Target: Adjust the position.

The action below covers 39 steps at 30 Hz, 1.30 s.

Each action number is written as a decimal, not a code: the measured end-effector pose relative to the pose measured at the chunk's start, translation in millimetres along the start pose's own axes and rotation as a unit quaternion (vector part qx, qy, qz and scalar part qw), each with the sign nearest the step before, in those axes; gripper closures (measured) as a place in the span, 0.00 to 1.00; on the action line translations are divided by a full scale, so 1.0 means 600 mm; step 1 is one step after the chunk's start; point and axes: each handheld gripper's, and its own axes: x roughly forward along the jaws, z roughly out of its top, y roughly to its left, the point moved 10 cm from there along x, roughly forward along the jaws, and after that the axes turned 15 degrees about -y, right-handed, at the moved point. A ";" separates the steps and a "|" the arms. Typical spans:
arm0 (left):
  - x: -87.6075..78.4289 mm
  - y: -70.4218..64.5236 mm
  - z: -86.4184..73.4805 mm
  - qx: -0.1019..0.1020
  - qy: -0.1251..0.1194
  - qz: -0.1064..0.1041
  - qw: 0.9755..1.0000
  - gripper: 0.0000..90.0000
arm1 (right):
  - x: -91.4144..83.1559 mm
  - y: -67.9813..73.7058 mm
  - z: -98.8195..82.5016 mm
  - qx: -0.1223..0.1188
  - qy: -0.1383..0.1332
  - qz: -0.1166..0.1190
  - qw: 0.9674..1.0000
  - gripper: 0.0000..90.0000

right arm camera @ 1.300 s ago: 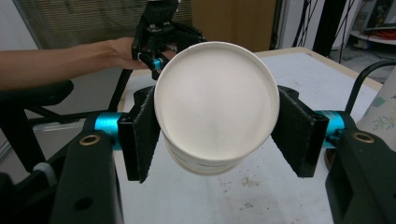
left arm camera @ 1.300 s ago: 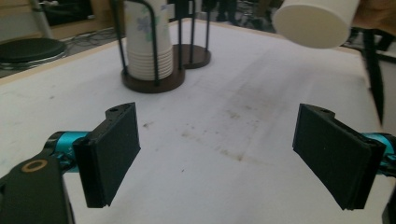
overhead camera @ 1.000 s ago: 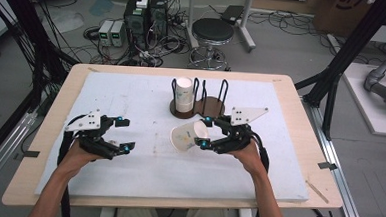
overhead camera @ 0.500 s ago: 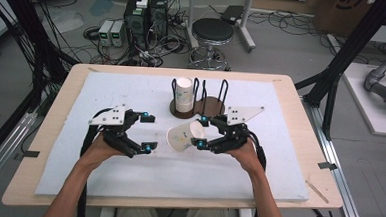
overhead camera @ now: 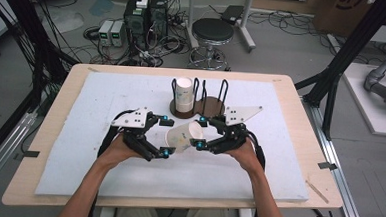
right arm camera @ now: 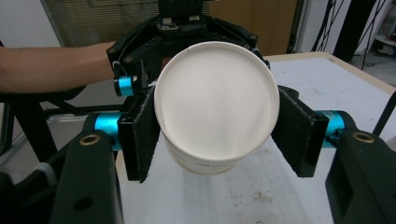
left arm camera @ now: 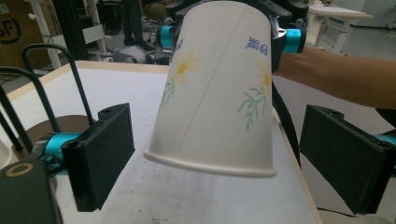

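The right claw (overhead camera: 198, 134) is clamped on the cup (overhead camera: 183, 136), held on its side just in front of the rack (overhead camera: 201, 105). The left claw (overhead camera: 165, 135), jaws just opened wide, straddles the cup's base without touching.

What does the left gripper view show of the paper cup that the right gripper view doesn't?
Left gripper view: the paper cup's printed side, with daisies, green sprigs and blue characters, and its open rim hanging between the left gripper's wide jaws, which have just been opening. Right gripper view: the cup's plain white base, clamped by the right gripper's pads. Both: the same cup, held off the white mat.
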 end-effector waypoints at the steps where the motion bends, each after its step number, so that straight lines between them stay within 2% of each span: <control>1: 0.004 -0.001 0.000 -0.002 -0.003 0.000 1.000 0.11 | 0.000 0.001 0.000 0.002 0.001 0.000 1.000 0.41; 9: 0.032 -0.001 0.000 -0.003 0.002 -0.012 1.000 0.11 | 0.002 0.001 -0.001 0.002 -0.001 0.004 1.000 0.41; 14: 0.047 0.000 -0.013 -0.003 0.021 -0.019 1.000 0.12 | 0.002 0.002 0.000 -0.001 -0.002 0.007 1.000 0.41; 16: 0.047 0.001 -0.019 -0.002 0.030 -0.019 0.999 0.12 | 0.002 0.001 0.000 0.000 -0.003 0.006 1.000 0.41; 23: 0.043 0.005 -0.022 -0.003 0.035 -0.017 0.999 0.14 | 0.002 0.002 0.000 0.000 -0.003 0.008 1.000 0.42; 28: 0.042 0.001 -0.025 0.001 0.041 -0.027 0.999 0.21 | 0.001 0.003 0.001 -0.002 -0.004 0.008 1.000 0.42; 32: 0.041 0.000 -0.025 0.009 0.043 -0.027 0.999 0.26 | 0.000 0.004 0.001 0.000 -0.003 0.010 1.000 0.42; 39: 0.037 -0.001 -0.025 0.016 0.048 -0.030 0.998 0.30 | 0.001 0.004 0.000 -0.003 -0.002 0.013 1.000 0.41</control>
